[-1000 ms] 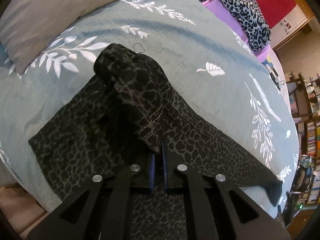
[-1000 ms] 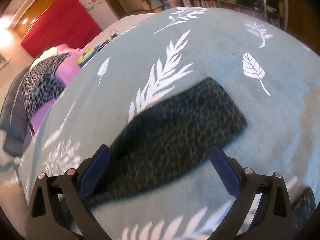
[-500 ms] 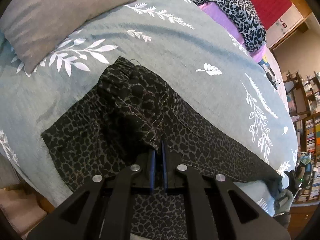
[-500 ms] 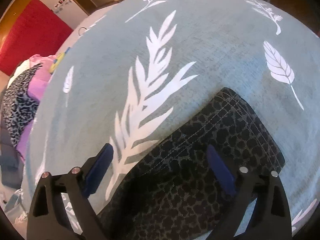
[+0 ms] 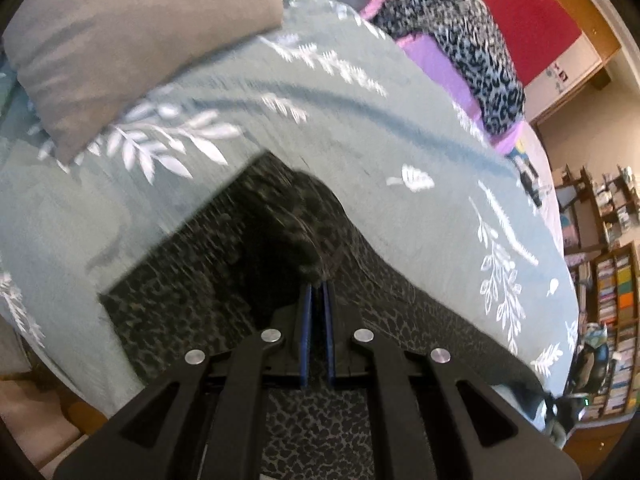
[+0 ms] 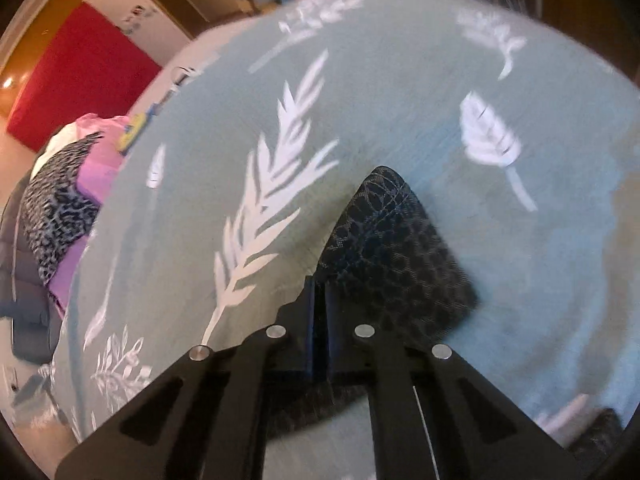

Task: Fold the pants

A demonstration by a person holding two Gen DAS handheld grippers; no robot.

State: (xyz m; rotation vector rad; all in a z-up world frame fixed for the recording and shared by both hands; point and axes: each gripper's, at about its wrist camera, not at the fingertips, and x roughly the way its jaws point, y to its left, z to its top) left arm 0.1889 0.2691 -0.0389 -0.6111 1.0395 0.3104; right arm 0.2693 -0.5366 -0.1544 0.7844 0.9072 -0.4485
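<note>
Leopard-print pants (image 5: 224, 292) pinched between left fingers (image 5: 305, 312); hem between right fingers (image 6: 309, 300).

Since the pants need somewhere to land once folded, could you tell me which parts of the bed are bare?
Bare teal leaf-print bedspread runs between the dark leopard-print pants and the purple-and-leopard clothes pile. Beyond the pant-leg hem it is bare too. Crowded: the grey pillow corner.

My left gripper (image 5: 317, 292) points steeply down, jaws pinched tight on the pants (image 5: 200, 280). My right gripper (image 6: 319, 288) has just snapped closed, clamping the fabric's edge.
</note>
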